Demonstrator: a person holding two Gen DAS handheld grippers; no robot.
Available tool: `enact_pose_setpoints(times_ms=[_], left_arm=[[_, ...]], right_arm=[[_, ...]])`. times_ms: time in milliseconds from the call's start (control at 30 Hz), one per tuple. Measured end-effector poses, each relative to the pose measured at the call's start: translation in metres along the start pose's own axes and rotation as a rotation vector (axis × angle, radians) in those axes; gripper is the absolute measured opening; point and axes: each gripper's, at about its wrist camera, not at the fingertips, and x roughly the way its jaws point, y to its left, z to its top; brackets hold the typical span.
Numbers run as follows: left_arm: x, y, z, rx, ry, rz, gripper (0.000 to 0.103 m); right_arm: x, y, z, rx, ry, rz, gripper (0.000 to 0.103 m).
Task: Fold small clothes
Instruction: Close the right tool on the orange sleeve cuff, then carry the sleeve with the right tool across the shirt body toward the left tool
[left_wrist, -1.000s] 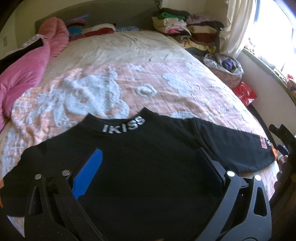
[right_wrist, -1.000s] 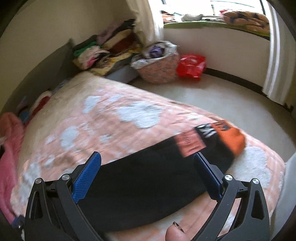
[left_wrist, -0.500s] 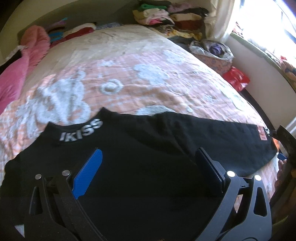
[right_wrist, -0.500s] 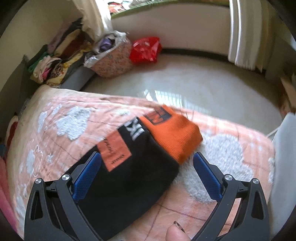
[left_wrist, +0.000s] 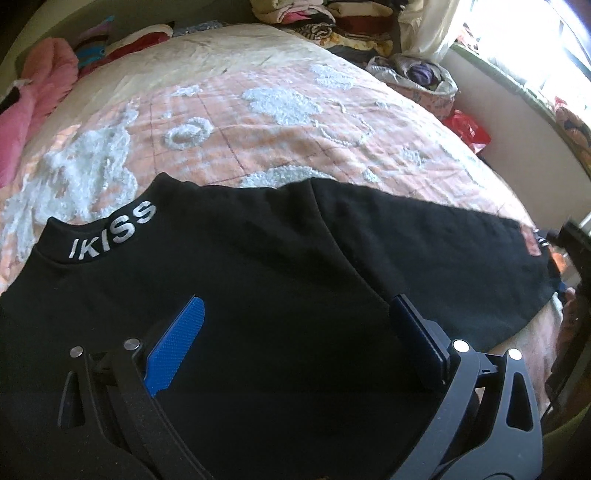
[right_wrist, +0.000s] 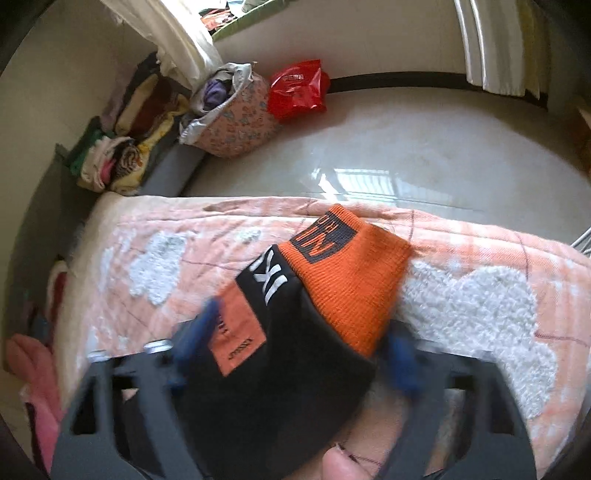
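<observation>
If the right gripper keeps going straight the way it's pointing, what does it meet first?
Most likely the black sleeve lying between the closing fingers of the right gripper, near the orange cuff, with the bedspread under it. Depth is unclear.

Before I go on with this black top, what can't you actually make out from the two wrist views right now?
- Right gripper fingers: motion-blurred, jaws just closing round the sleeve; pad contact unclear.
- Black top hem: cut off by the left view's bottom edge, behind the open left gripper.
- Orange cuff lettering: unreadable.

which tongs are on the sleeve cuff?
The right tongs: they straddle the orange cuff and have just been closing. The left tongs hang open over the black top's body.
</observation>
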Motion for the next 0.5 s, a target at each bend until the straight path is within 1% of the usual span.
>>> enact_pose_setpoints(times_ms=[33, 67, 167, 333, 433, 500], left_arm=[[-0.004, 0.003, 0.001, -0.014, -0.011, -0.003, 0.094], [-0.007, 0.006, 0.002, -0.029, -0.023, -0.005, 0.094], [-0.023, 0.019, 0.005, -0.087, -0.051, -0.043, 0.094], [-0.047, 0.037, 0.009, -0.139, -0.085, -0.048, 0.094], [-0.059, 0.049, 0.009, -0.165, -0.1, -0.037, 0.094], [-0.066, 0.06, 0.008, -0.185, -0.109, -0.013, 0.094]], right_arm=[[-0.001, -0.001, 0.0, 0.017, 0.011, 0.035, 0.045], [-0.001, -0.002, 0.0, 0.028, 0.019, 0.074, 0.028], [-0.003, 0.002, 0.0, 0.047, 0.044, 0.181, 0.025], [-0.032, 0.034, -0.005, -0.031, 0.036, 0.347, 0.024], [-0.05, 0.056, -0.011, -0.106, 0.024, 0.4, 0.024], [-0.06, 0.069, -0.016, -0.15, 0.017, 0.422, 0.024]])
